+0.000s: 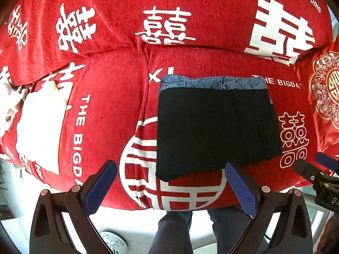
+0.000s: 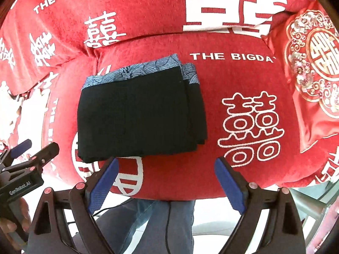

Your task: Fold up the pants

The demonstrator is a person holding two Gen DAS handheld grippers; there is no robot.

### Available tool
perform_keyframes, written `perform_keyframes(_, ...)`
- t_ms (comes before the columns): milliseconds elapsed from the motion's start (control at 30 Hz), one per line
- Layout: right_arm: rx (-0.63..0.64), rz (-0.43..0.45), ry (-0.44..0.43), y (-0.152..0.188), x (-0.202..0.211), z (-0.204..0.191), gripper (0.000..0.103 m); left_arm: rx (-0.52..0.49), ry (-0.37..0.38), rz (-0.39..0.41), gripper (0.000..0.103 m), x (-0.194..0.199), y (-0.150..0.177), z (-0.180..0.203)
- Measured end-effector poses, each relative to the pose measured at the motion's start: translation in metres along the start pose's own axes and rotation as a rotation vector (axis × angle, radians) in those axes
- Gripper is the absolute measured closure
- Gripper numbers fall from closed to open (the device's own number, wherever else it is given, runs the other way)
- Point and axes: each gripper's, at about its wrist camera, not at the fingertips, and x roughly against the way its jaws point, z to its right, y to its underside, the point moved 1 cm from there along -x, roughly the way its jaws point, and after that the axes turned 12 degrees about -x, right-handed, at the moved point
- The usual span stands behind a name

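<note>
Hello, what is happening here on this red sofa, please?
A person is folding pants with a handheld gripper in each hand. The black pants already lie folded into a compact rectangle on the red sofa cushion, with a blue patterned band showing along the far edge. The left gripper and the right gripper are both open, hold nothing, and hover above the near edge of the cushion.
</note>
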Motion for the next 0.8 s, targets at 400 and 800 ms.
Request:
perform_keyframes(400,-0.029,0.011,0.014,0.01,0.024,-0.014,0.01,-0.027,0.022,0.007,0.001,0.02,0.007,0.0)
perform_keyframes(800,-0.023,0.037,0.038,0.011,0.041,-0.021,0.01,-0.032,0.019,0.015,0.001,0.036,0.003,-0.001)
